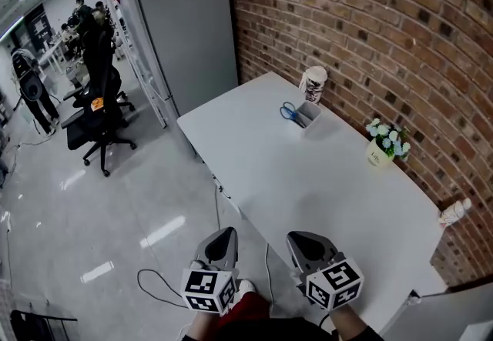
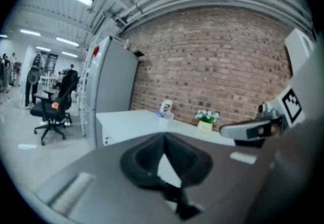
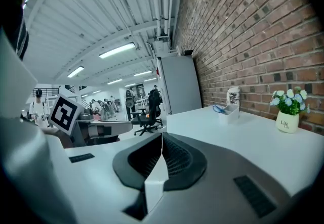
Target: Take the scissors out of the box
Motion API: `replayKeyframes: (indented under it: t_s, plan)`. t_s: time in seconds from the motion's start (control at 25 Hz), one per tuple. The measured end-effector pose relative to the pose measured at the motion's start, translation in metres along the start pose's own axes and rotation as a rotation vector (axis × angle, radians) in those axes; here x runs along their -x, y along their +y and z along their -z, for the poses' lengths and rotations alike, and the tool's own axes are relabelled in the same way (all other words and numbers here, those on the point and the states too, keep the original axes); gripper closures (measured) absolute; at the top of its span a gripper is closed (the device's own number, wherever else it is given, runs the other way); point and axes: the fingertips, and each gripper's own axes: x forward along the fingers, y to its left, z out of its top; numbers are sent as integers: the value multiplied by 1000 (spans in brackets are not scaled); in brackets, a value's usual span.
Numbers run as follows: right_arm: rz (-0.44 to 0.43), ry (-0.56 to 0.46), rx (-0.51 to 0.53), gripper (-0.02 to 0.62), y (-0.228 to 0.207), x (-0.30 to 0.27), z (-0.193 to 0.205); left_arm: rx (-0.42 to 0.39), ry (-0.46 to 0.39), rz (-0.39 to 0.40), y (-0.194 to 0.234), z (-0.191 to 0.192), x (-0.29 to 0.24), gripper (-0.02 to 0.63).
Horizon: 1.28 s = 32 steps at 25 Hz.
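Blue-handled scissors (image 1: 290, 111) stick out of a small white box (image 1: 308, 113) at the far end of the white table (image 1: 308, 178), next to a patterned cup (image 1: 313, 85). The box (image 3: 230, 112) and scissors (image 3: 219, 109) also show in the right gripper view, and the box (image 2: 163, 115) is tiny in the left gripper view. Both grippers hang low at the near edge, well short of the box. My left gripper (image 1: 225, 236) is shut and empty, off the table's left side. My right gripper (image 1: 300, 241) is shut and empty too.
A small pot of white flowers (image 1: 385, 144) stands by the brick wall (image 1: 400, 39). A grey cabinet (image 1: 185, 24) stands past the table's far end. Black office chairs (image 1: 100, 112) and a floor cable (image 1: 162, 285) lie to the left. People are far off in the background.
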Motion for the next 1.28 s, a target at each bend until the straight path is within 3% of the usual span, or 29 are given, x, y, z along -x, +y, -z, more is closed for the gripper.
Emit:
replayKeyframes:
  t_s: [0.68, 1.28]
  plan:
    - [70, 21, -7, 586, -1, -100, -25, 6, 5, 64, 88, -24, -53, 603]
    - [140, 36, -17, 586, -12, -111, -29, -2, 7, 131, 95, -35, -77, 603]
